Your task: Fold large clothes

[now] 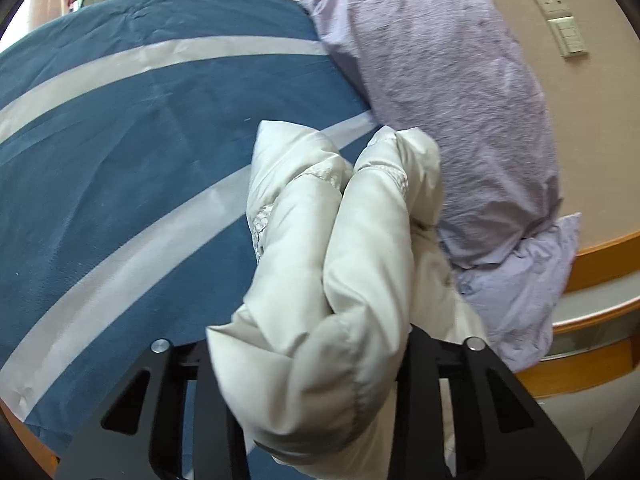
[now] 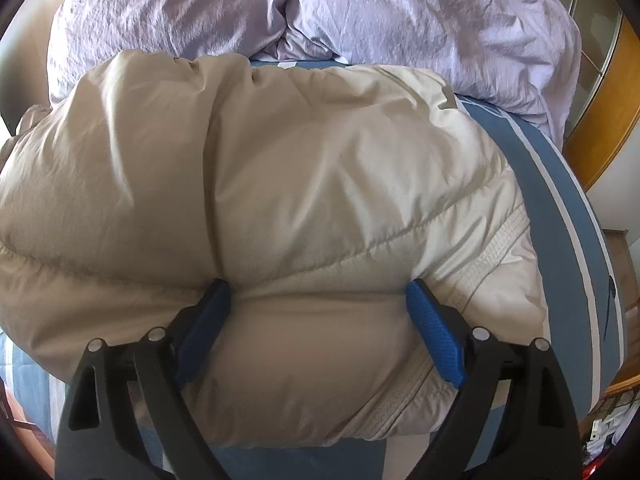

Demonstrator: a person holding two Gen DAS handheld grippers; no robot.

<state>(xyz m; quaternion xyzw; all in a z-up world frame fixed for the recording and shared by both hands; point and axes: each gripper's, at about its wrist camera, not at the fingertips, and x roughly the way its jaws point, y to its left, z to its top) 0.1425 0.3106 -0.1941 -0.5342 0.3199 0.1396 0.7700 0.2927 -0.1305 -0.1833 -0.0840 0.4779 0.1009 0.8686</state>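
The garment is a cream puffer jacket. In the left wrist view a bunched roll of it [image 1: 332, 280] fills the space between my left gripper's black arms; my left gripper [image 1: 316, 344] is shut on it and its fingertips are hidden by the fabric. The roll is held above the bed. In the right wrist view the folded jacket [image 2: 280, 200] lies bulky on the bed. My right gripper [image 2: 320, 312] stands wide around a thick fold, and its blue pads [image 2: 436, 336] press into the padding on both sides.
The bed has a blue cover with pale stripes [image 1: 140, 140]. Lilac pillows [image 1: 448, 100] lean at the headboard end and show behind the jacket [image 2: 400, 20]. A wooden bed frame [image 1: 600, 260] and a wall with sockets [image 1: 552, 0] lie to the right.
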